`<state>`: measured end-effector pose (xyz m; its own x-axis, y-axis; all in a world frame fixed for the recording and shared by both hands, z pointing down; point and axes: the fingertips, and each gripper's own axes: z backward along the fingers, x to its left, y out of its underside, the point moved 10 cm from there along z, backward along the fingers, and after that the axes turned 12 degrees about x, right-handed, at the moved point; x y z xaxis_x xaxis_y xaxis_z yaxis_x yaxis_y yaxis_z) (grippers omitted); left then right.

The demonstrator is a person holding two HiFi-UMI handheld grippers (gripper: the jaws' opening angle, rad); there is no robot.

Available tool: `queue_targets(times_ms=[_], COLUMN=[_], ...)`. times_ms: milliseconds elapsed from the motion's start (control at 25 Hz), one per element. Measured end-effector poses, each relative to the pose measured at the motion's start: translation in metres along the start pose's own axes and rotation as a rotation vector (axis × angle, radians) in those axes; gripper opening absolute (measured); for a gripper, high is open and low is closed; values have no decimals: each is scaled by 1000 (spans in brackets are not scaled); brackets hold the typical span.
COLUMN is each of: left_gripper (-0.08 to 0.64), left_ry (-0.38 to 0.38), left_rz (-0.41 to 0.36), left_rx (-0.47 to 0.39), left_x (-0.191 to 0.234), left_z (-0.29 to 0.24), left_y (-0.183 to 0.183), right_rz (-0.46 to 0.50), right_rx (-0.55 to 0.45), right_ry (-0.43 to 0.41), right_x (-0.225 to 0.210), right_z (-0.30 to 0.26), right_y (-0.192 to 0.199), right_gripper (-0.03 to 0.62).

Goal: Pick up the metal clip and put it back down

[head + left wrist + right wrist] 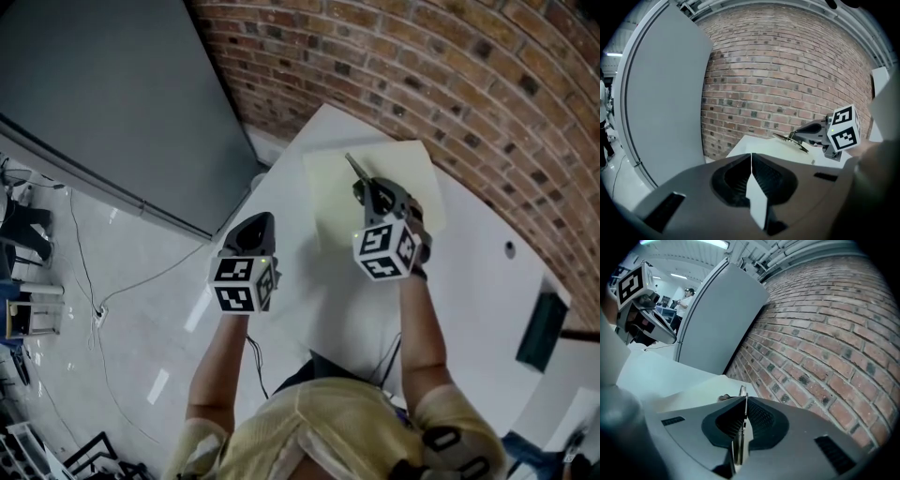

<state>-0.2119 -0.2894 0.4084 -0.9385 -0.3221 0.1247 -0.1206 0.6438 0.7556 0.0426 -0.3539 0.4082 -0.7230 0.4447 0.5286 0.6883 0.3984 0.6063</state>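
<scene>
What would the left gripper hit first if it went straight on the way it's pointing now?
Most likely the brick wall. The left gripper, jaws shut and empty, aims just over the white table's corner; depth is unclear, so it might catch that corner first.

Brick wall [422, 66] hugs the table's [469, 281] far edge, grey panel [112, 103] blocks the left, right gripper [373, 195] with the metal clip [356, 171] hangs over the cream sheet [412, 173]; near and right tabletop is open.
</scene>
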Motion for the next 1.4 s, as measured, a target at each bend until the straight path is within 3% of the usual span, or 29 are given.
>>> queue_targets(times_ms=[840, 1400], left_gripper=[5, 5], left_ry=[32, 32], left_rz=[-14, 7], left_rx=[23, 42], left_x=[-1, 0], left_z=[-66, -73], left_y=[-16, -5], right_rz=[146, 110], right_rx=[78, 73], right_ry=[249, 194], right_x=[-7, -2], right_z=[-43, -50], right_y=[28, 33], right_gripper=[11, 12])
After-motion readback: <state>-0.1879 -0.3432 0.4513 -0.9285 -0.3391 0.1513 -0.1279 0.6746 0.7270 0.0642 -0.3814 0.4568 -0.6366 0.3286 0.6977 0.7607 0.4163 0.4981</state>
